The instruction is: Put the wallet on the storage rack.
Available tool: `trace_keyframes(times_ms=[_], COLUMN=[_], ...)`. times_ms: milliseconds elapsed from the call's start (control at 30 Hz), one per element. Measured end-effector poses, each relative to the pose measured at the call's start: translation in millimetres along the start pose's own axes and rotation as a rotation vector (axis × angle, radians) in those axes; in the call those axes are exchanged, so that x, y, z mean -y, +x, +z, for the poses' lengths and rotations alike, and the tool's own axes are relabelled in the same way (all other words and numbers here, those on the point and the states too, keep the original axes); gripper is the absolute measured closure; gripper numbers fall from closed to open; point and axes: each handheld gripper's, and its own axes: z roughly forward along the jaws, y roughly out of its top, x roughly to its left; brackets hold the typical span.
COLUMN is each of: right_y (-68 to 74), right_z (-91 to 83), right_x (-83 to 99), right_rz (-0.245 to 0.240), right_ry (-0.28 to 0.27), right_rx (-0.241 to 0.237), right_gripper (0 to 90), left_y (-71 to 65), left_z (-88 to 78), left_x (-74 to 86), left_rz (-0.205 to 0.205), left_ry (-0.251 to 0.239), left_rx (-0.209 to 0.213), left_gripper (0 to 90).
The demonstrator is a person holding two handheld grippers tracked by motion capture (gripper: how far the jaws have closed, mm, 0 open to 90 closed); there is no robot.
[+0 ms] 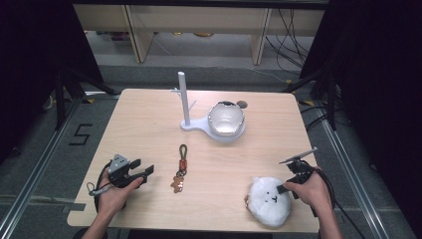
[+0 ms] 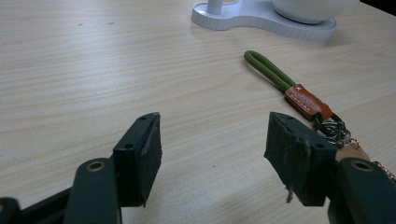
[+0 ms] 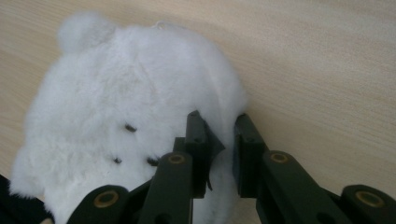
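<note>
Right hand-held gripper is pinching the fluffy white plush bear's edge, apparently gripping fur; left hand-held gripper is gaping wide over the woodgrain bench.

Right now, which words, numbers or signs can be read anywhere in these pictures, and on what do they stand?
"5": black mark on the grey floor left of the light wooden table.
Stamped line with a small white star on the orange leather tab of the green cord keychain: too small to read.
Nothing else carries text.
</note>
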Motion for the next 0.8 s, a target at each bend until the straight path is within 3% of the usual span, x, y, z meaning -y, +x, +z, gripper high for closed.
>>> trace_keyframes(times_ms=[133,167,233,267,333,400,433,500,533,567,733,767,800], right_y=[5.4,6.8,7.6,7.4,9.0,13.7,12.9,13.4,14.7,15.7,18.9,21.8,20.3], right_z=[-6.8,-10.0,-11.9,-13.2,-18.4,-22.6,-23.7,-27.2,-29.7,-30.1,-39.9,-43.1,-45.0], right_x=[5.3,7.9,9.1,10.6,13.2,15.1,14.8,14.9,14.8,14.8,15.1,16.0,15.3], right_rz=[0.002,-0.026,-0.031,-0.072,-0.094,-0.067,-0.092,-0.115,-0.095,-0.088,-0.073,-0.072,-0.084], right_ry=[-0.050,-0.117,-0.131,-0.187,-0.227,-0.242,-0.272,-0.289,-0.275,-0.295,-0.349,-0.376,-0.370], right_rx=[-0.018,-0.019,-0.020,-0.045,-0.065,-0.094,-0.079,-0.093,-0.103,-0.081,-0.091,-0.070,-0.106], right_gripper=[80.8,81.2,81.3,81.5,82.0,82.2,82.4,82.7,82.9,83.0,83.4,83.5,83.6], left_y=[-0.1,0.0,-0.1,0.0,0.5,0.7,0.8,0.9,0.9,1.0,1.3,1.3,1.3], left_z=[-0.5,-0.7,-1.1,-1.1,-1.2,-1.3,-1.4,-1.3,-1.4,-1.4,-2.0,-1.9,-1.8], left_x=[0.4,0.5,0.9,1.0,0.9,0.9,0.9,1.0,1.0,1.0,1.0,1.1,1.1], left_rz=[-0.001,0.000,-0.002,-0.004,0.000,-0.001,-0.001,-0.002,-0.002,-0.001,-0.002,-0.003,-0.005], left_ry=[0.002,0.002,0.002,0.000,0.001,0.000,0.000,-0.001,-0.001,-0.001,0.000,-0.002,-0.002], left_rx=[-0.002,-0.003,-0.004,-0.002,-0.005,-0.005,-0.005,-0.005,-0.005,-0.005,-0.009,-0.006,-0.006], left_gripper=[35.4,35.4,35.4,35.4,35.3,35.3,35.3,35.3,35.3,35.3,35.3,35.2,35.2])
